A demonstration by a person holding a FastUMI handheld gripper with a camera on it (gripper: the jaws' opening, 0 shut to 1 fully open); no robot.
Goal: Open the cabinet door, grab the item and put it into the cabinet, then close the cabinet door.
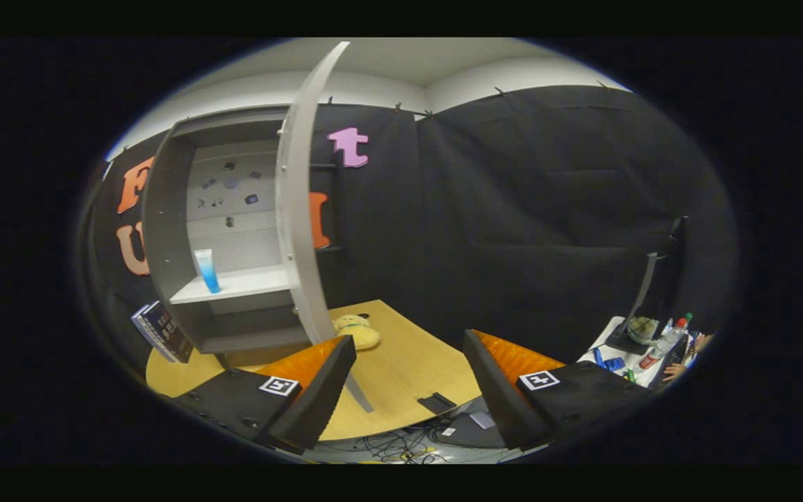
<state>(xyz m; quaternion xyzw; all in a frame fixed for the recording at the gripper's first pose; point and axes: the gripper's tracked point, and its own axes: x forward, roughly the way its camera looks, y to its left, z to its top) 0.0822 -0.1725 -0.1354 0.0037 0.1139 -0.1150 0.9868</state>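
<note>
A grey cabinet [164,230] stands on the wooden table [401,362], its door [298,209] swung open and seen nearly edge-on just beyond my left finger. Inside, a blue and white tube [207,270] stands upright on the white shelf [248,282]. A yellow plush toy [356,330] lies on the table at the foot of the door, ahead of my left finger. My gripper [408,380] is open, its fingers wide apart with nothing between them, hovering over the table's near edge.
A dark book [162,331] leans against the cabinet's left side. A small black flat object [436,402] lies near the table's front edge. Cables [401,446] run on the floor below. To the right, a side table [624,348] holds bottles and a monitor stand.
</note>
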